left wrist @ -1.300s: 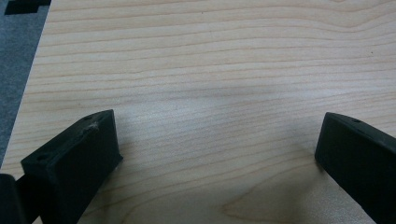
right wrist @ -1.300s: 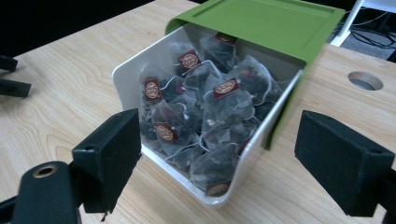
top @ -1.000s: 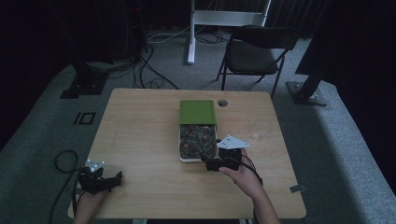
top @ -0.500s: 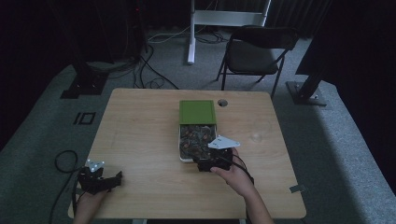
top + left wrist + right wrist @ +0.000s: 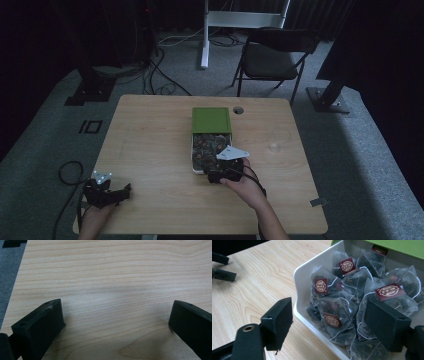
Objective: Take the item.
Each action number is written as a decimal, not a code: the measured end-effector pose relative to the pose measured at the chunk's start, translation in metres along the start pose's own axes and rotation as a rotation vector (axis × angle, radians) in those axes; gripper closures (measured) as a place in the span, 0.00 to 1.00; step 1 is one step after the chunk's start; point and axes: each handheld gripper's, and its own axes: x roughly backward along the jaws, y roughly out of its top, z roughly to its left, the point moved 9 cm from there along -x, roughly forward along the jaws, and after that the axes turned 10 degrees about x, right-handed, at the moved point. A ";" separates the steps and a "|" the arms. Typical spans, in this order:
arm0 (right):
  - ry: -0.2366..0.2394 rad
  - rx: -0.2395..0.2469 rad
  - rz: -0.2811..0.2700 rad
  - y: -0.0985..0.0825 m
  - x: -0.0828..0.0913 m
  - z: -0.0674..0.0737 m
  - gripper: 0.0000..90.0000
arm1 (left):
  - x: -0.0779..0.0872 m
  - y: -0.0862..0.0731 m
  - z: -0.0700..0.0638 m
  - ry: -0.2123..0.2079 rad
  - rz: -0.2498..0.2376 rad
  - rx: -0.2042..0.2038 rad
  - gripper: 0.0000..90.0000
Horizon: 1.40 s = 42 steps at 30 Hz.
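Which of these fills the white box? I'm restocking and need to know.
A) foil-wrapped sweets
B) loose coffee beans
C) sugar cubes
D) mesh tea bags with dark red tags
D: the right gripper view shows the white box heaped with see-through tea bags, each bearing a dark red tag.

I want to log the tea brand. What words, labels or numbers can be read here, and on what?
Dark red tags on the tea bags in the white box: round emblem with print, too blurred to read.
Green lid: no text to be seen.
Table: none.
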 end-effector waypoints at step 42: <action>-0.022 -0.106 0.023 -0.013 -0.017 -0.005 0.84 | 0.000 0.000 0.000 -0.001 -0.001 0.000 0.00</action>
